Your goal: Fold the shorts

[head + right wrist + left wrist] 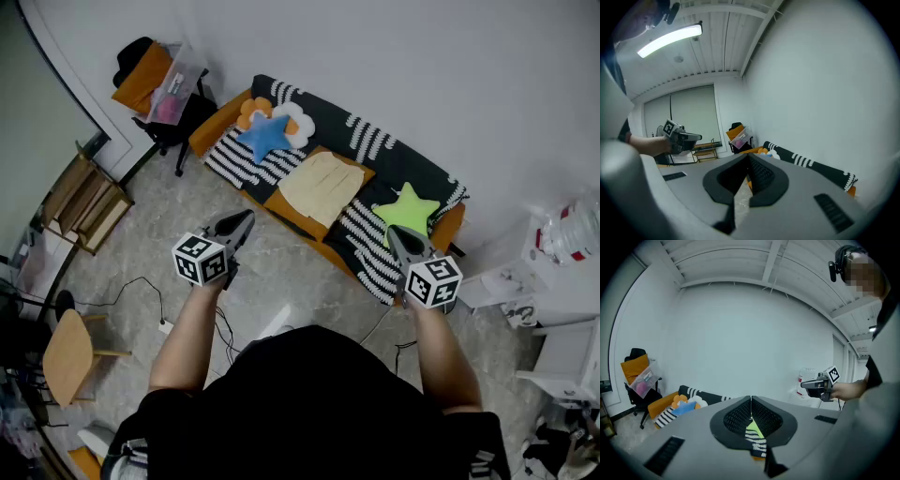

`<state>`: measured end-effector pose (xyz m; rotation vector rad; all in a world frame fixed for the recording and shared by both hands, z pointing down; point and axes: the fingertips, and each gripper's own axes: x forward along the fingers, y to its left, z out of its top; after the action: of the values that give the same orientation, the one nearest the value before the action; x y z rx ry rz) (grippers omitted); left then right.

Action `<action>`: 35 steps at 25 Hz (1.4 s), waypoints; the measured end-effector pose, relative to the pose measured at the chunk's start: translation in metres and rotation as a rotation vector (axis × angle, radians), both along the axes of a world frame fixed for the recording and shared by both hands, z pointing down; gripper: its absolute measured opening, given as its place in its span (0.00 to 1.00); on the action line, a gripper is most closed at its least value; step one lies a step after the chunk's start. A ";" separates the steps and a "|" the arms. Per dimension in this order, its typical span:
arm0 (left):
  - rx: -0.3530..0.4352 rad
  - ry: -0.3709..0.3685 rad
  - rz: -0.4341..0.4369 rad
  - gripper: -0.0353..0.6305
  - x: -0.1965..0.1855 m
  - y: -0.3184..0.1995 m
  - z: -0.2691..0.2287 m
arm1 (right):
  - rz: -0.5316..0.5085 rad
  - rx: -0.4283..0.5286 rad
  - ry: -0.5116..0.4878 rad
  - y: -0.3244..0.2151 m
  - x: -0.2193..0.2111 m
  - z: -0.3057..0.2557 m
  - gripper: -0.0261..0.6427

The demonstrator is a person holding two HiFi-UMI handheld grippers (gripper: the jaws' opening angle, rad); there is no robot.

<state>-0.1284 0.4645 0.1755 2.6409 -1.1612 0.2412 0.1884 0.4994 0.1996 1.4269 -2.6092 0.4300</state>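
Note:
The pale yellow shorts (323, 185) lie spread flat on the middle seat of a sofa (412, 160) covered with a black-and-white striped throw. A person stands on the floor in front of it and holds both grippers up in the air, well short of the shorts. My left gripper (246, 217) is shut and empty, its tips pointing toward the sofa's left half. My right gripper (394, 231) is likewise shut with nothing in it, near the sofa's right end. In both gripper views the jaws stand closed together and hide the shorts.
A blue star cushion (265, 134) and an orange flower cushion (251, 110) lie left of the shorts, a green star cushion (409, 208) to the right. An office chair (159, 94), wooden shelf (86, 200), round stool (66, 356), floor cables (150, 292) and white furniture (553, 281) surround the floor.

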 end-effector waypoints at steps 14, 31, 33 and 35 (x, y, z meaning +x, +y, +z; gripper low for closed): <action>-0.006 0.001 0.001 0.09 0.006 0.016 0.003 | 0.013 0.029 -0.007 0.008 0.001 -0.009 0.05; -0.011 0.014 0.033 0.19 0.021 0.030 0.000 | -0.062 0.102 0.019 0.015 -0.003 -0.028 0.25; -0.022 0.014 0.040 0.22 0.022 0.031 0.003 | -0.069 0.103 0.023 0.017 -0.003 -0.028 0.29; -0.028 0.013 0.045 0.24 0.023 0.031 0.006 | -0.074 0.104 0.019 0.017 -0.004 -0.027 0.31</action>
<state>-0.1052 0.4954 0.1814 2.6428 -1.0870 0.2471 0.1847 0.5168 0.1723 1.3513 -2.6946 0.2743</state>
